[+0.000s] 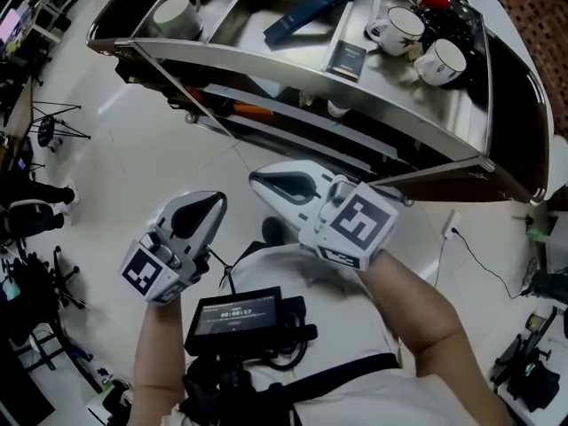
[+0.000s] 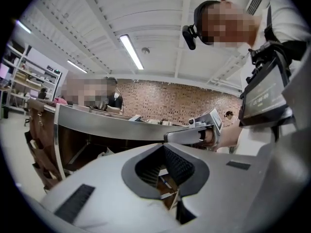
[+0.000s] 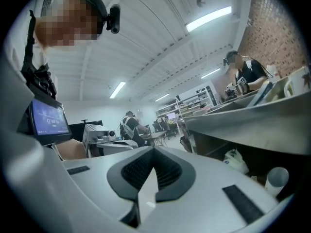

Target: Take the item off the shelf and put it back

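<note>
A steel shelf cart (image 1: 293, 71) stands ahead of me, its top tray holding a white mug (image 1: 177, 14) at the left, a long dark blue box (image 1: 309, 9), a small dark box (image 1: 348, 59) and two white mugs (image 1: 397, 29) at the right. Both grippers hang below the cart's front rim, apart from everything on it. My left gripper (image 1: 213, 204) is shut and holds nothing. My right gripper (image 1: 257, 177) points left, its jaws together and empty. In the left gripper view the right gripper (image 2: 194, 132) shows in front of the cart rim (image 2: 107, 125).
The cart's lower shelf holds an orange-handled item (image 1: 253, 109) and a white cup (image 3: 277, 177). Tripods and gear (image 1: 49, 131) stand on the floor at the left, a cable (image 1: 470, 247) runs at the right. A screen (image 1: 240, 313) sits on my chest. People work at benches behind.
</note>
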Motion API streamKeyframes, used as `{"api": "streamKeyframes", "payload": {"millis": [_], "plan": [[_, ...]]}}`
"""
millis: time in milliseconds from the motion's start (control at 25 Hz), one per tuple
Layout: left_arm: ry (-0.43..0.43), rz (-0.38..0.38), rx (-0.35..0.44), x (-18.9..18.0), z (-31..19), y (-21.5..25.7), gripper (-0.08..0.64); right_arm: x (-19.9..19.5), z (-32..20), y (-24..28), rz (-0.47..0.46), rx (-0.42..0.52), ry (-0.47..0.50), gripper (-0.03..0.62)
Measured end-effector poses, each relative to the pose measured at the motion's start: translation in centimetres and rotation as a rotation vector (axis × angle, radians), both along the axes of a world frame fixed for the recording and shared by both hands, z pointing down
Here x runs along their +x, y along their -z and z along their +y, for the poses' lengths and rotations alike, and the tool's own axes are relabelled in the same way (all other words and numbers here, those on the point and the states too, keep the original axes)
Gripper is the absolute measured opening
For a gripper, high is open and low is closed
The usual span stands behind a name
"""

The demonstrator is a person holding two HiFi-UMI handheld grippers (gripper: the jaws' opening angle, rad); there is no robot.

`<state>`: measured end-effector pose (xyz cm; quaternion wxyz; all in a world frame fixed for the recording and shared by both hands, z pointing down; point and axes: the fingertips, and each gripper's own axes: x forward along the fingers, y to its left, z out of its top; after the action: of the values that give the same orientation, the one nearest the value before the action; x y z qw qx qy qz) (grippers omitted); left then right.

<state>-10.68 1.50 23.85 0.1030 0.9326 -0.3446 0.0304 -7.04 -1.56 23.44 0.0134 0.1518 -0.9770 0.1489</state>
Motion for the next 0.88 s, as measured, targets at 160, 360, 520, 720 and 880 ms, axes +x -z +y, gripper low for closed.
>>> {"api": "streamKeyframes", "payload": {"millis": [160,360,520,720,880], "plan": [[-0.013,-0.011,-0.001,0.9,0.2,-0.2,0.000,1.0,-0.5,0.1,0.013,0.046,-0.053,0.003],[-0.018,-0.025,-0.005,1.5,0.2,-0.5,0.000,1.3,0.0,0.0,-0.009,0.032,-0.042,0.003],[-0.019,-0.030,0.005,1.9,-0.1,-0.2,0.000,1.2,0.5,0.1,-0.019,0.027,-0.025,0.003],[-0.018,-0.038,0.008,2.1,-0.2,-0.3,0.000,1.4,0.6,0.1,-0.027,0.026,-0.018,0.003],[-0.018,-0.045,0.008,2.3,-0.2,-0.4,0.000,1.5,0.7,-0.2,-0.018,0.030,-0.011,0.003]]}}
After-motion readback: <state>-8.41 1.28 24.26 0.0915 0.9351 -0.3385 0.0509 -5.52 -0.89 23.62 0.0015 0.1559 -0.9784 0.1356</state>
